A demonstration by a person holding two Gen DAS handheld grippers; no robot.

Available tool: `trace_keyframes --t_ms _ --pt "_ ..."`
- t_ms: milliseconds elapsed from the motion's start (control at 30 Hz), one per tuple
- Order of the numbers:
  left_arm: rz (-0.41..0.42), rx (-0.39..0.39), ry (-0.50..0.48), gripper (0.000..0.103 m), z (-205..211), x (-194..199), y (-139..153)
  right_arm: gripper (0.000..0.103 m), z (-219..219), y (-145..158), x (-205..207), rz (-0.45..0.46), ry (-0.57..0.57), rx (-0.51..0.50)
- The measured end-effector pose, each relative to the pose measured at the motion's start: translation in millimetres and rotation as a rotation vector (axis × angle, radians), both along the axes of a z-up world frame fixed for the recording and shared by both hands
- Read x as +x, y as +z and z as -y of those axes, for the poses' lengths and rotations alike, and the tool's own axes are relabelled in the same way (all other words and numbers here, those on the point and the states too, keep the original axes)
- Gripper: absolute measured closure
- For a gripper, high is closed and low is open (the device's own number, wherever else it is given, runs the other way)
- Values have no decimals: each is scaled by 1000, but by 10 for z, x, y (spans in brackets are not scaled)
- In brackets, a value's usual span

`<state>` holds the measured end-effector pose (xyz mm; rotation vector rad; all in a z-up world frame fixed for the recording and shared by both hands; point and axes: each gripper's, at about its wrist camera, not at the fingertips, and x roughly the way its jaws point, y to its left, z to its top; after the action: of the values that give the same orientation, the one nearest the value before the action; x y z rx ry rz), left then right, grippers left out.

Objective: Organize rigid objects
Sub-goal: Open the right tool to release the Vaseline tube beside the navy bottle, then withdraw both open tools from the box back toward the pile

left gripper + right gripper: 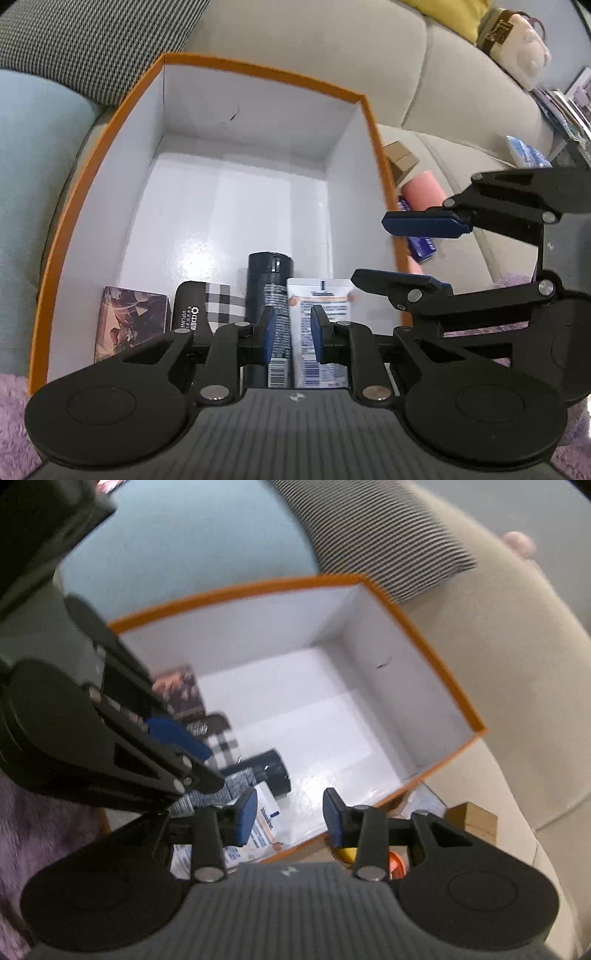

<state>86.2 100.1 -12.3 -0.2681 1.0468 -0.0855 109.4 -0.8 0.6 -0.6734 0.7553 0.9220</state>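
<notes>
— The orange box (110, 122) — where does it sit from your fingers?

— Right under both of mine, on the beige sofa (332, 48). My left gripper (293, 328) hangs over its near end, pads parted with nothing between them, above the white tube (325, 295) and the dark bottle (269, 273). My right gripper (290, 814) is spread wide and empty over the box's right rim.

— What's hard to make out?

— My own gripper hides the lower ends of the tube and bottle. The checked case (210, 299) and patterned carton (129, 317) are partly hidden too. Outside the box, a pink cylinder (421, 190) and a blue packet (421, 245) sit half behind its wall. The right view is blurred.

— Surfaces?

— Glossy white card inside, matte orange edge, a houndstooth cushion (92, 40) behind.
</notes>
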Motion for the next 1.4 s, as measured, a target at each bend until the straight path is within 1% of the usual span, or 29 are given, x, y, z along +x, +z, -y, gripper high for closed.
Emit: trace_keyframes --t_ms 67,133,200,267,333,400,433,467,500,567,600,700,767,800,833,867,933,1000,1233,1333,1400 --pt "11 9 -5 81 46 -45 74 62 103 44 -92 32 -53 45" --pt "13 3 -8 81 100 -74 116 62 204 68 -163 44 -115 70" --pt "9 -13 -17 82 157 -100 145 62 313 76 -206 30 -183 95" --pt "8 -18 -21 81 224 -119 149 63 433 54 -236 -4 -243 127" --pt "6 -37 -32 78 277 -136 147 63 551 49 -274 -15 -284 165" --pt "5 -37 -44 77 375 -181 150 63 674 43 -310 -22 -331 197" --pt "4 -25 -48 77 430 -201 151 63 742 31 -324 -24 -357 212" --pt "3 9 -50 77 486 -208 150 63 809 10 -335 -20 -382 219" --pt "3 44 -57 77 548 -212 144 63 858 -27 -343 -12 -404 218" --pt "-2 86 -64 77 629 -222 124 63 940 -150 -338 2 -440 192" --pt "-7 98 -64 77 646 -229 114 63 985 -205 -332 -1 -461 187" --pt "-28 105 -50 77 658 -241 66 63 1150 -388 -277 -65 -537 202" --pt "-48 98 -44 85 667 -227 7 63 1236 -482 -249 -110 -574 217" --pt "-51 89 -49 96 686 -220 -13 63 1261 -511 -239 -128 -584 223" --pt "-47 88 -55 103 716 -219 -20 63 1280 -537 -233 -141 -592 228" --pt "-43 98 -64 103 752 -218 -14 63 1290 -555 -233 -147 -594 232" --pt "-23 143 -72 103 831 -212 4 63 1299 -581 -225 -159 -595 239" --pt "-15 163 -81 103 872 -197 26 63 1308 -581 -230 -164 -594 252" --pt "-34 131 -55 103 855 -163 5 63 1374 -596 -194 -190 -610 298" --pt "-19 106 -27 103 810 -164 58 63 1405 -599 -173 -205 -620 319" --pt "-7 68 6 103 752 -166 121 63 1415 -603 -173 -210 -623 326"
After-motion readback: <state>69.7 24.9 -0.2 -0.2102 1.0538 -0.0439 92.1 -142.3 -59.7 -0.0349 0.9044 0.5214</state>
